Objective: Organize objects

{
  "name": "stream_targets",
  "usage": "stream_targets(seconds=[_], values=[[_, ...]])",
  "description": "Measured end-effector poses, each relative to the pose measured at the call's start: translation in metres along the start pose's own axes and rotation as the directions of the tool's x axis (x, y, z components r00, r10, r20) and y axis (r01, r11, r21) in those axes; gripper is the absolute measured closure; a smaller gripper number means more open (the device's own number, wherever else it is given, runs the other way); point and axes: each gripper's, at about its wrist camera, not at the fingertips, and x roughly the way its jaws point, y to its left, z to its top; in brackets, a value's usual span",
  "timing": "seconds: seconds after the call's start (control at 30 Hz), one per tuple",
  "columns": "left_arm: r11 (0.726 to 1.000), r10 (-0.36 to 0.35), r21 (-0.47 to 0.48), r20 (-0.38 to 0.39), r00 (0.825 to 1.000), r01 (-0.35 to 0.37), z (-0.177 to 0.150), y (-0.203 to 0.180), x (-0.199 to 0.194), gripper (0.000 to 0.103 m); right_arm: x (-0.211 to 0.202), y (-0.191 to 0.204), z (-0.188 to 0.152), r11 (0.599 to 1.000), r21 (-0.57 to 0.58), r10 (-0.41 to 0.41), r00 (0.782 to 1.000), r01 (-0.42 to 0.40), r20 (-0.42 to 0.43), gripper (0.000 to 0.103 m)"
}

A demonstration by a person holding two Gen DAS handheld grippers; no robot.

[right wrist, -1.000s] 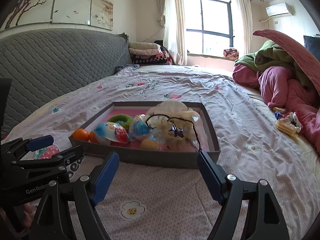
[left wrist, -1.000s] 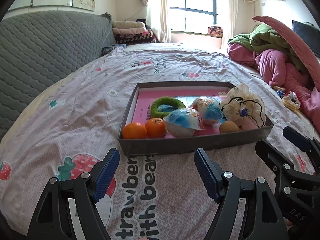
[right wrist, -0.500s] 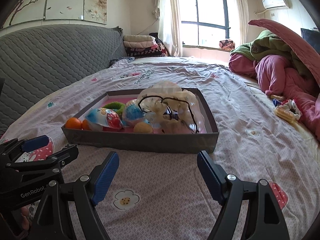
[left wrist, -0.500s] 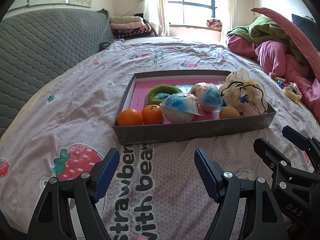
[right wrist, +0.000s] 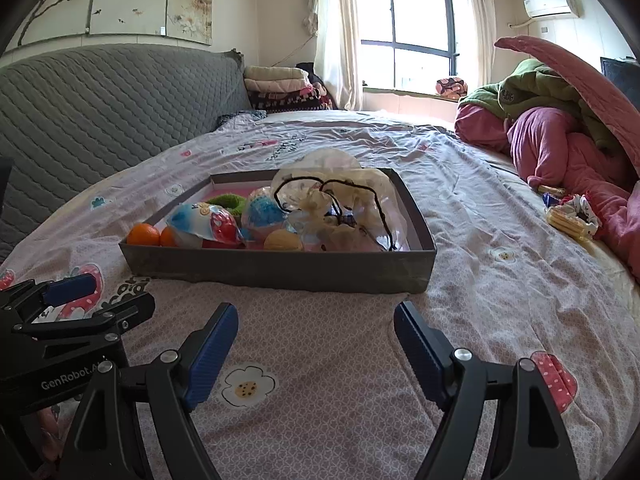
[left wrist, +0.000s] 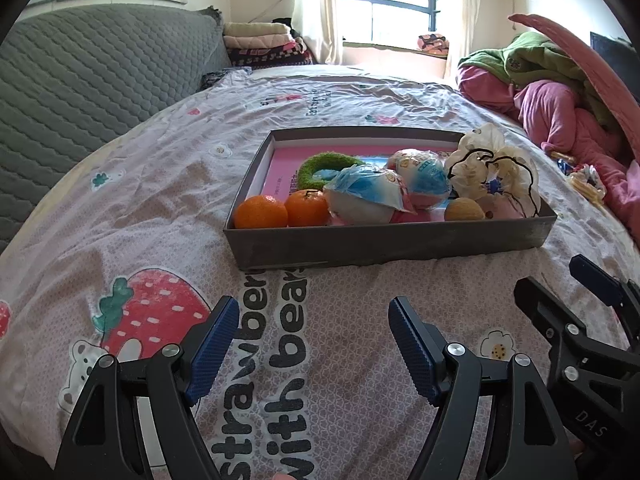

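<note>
A shallow grey box [left wrist: 384,242] [right wrist: 280,270] with a pink floor sits on the bed. In it lie two oranges [left wrist: 260,212] [right wrist: 143,234], a green fuzzy ring [left wrist: 324,164] [right wrist: 228,201], two wrapped blue-and-white balls [left wrist: 364,196] [right wrist: 262,212], a small tan round thing [left wrist: 464,210] [right wrist: 282,240] and a clear drawstring bag [left wrist: 492,168] [right wrist: 340,204]. My left gripper [left wrist: 314,322] [right wrist: 100,292] hovers open over the sheet in front of the box. To its right, my right gripper [right wrist: 316,328] [left wrist: 560,280] is open too, with nothing between its fingers.
The bed sheet [left wrist: 140,200] carries a strawberry print and lettering. A grey quilted headboard [right wrist: 100,108] runs along the left. Pink and green bedding [right wrist: 560,136] is piled at the right, with snack packets [right wrist: 568,214] beside it. Folded blankets [right wrist: 280,84] are stacked by the window.
Both views have drawn back a little from the box, and it now sits slightly farther off. Both grippers stay open and empty. Nothing in the box has moved.
</note>
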Motion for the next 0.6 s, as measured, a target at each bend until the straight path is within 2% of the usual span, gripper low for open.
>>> stream_targets(seconds=[0.23,0.6], values=[[1.000,0.002,-0.007,-0.010,1.000,-0.002,-0.002,0.001,0.005,0.025,0.003,-0.001,-0.006,1.000,0.019,0.019,1.000,-0.019,-0.021,0.023],[1.000,0.016,-0.011,-0.001,1.000,-0.016,-0.006,0.002,0.004,0.025,0.004,0.002,-0.012,1.000,-0.001,-0.014,1.000,0.014,-0.019,0.023]])
